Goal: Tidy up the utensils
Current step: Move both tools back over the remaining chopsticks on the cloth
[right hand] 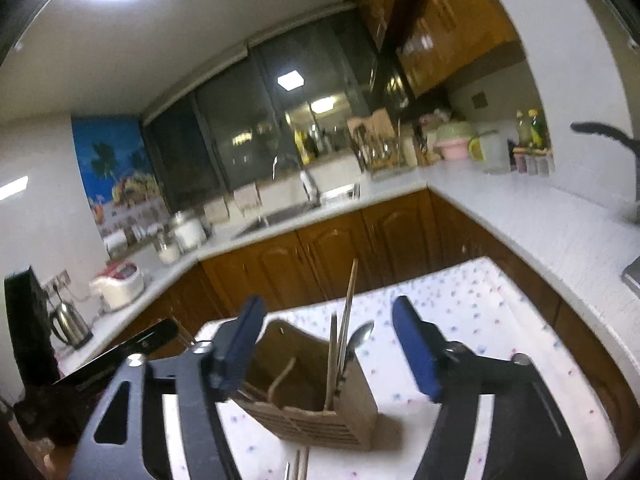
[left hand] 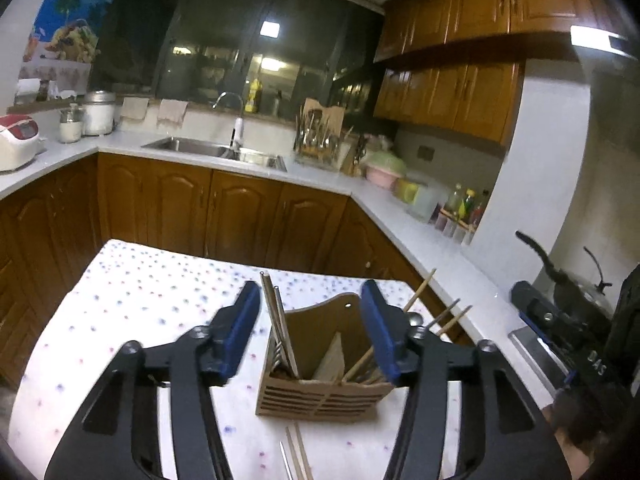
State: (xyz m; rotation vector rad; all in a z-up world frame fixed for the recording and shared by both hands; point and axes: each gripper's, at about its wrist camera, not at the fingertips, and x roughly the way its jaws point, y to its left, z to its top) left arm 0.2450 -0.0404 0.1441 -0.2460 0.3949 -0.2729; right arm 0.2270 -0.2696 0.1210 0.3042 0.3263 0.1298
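Wooden holder (left hand: 320,376) stands on the bench (left hand: 132,312), chopsticks and a spoon (right hand: 360,336) inside. Both tools (left tool (left hand: 312,332), right tool (right hand: 332,350)) gape empty around it. Next, I judge: fetch the loose chopsticks (left hand: 298,456) just before the holder.

**Hidden, cropped and blurred: both wrist views**

- Loose chopsticks (left hand: 296,456) in front of the wooden utensil holder (left hand: 320,396): cut off by the bottom edge in both views; full length and count unclear.
- Holder's right compartment: partly behind the left claw's (left hand: 312,336) right blue pad (left hand: 380,332); the utensils' lower ends sit hidden inside the box.
- Right view: holder's left corner is covered by the right claw's (right hand: 336,352) left pad (right hand: 240,344). Whole frame is smeared; the spoon (right hand: 360,338) is soft-edged.
- Far drying rack (left hand: 320,140) contents: too small to sort.
- Dotted worktop (left hand: 140,300): near edge hidden under the claw frames.
- Other claw at each frame's side: only partly in view.
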